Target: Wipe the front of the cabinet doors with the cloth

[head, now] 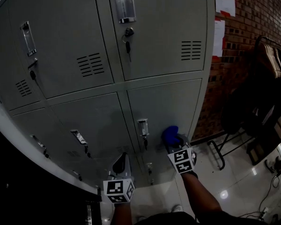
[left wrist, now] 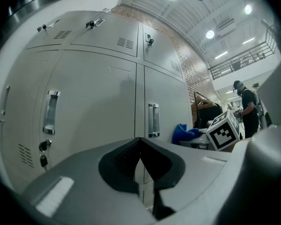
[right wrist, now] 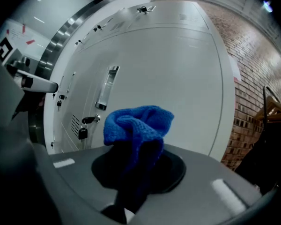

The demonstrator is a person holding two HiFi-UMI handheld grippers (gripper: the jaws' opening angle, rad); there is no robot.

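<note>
L gripper (left wrist: pixel 140 161): jaws together, nothing between them, hangs low in front of the lower-left door, idle. R gripper (right wrist: pixel 136 159): jaws clamped on the blue cloth (right wrist: pixel 138 123), which bunches up past the tips in a soft knitted wad. It looks like microfibre, thick and loose-folded.

Cloth location: at the lower-right door (head: pixel 166 107), just right of its handle (head: pixel 143 127). Can't tell from any view whether it's pressed on the panel or just short of it.

Step in hand, my read: wiping the lower-right door.
- Press the wad flat so more than its crown meets the metal.
- Overlapping passes, edge to edge.
- Steer round the handle and the hanging key (right wrist: pixel 83 132). Both stand proud and a loose fold could snag.
- Keep the hard jaw tips off the paint; cloth only.

Doors: grey painted sheet metal, flat, smooth, matt, w/ narrow seams between panels. Recessed chrome pulls. Louvred vent slots (head: pixel 191 50) on the upper doors would trap dust, so they need extra passes.

Beyond: brick wall (head: pixel 257 13) to the R of the cabinet, rough courses. Glossy floor (head: pixel 234 182) below.
</note>
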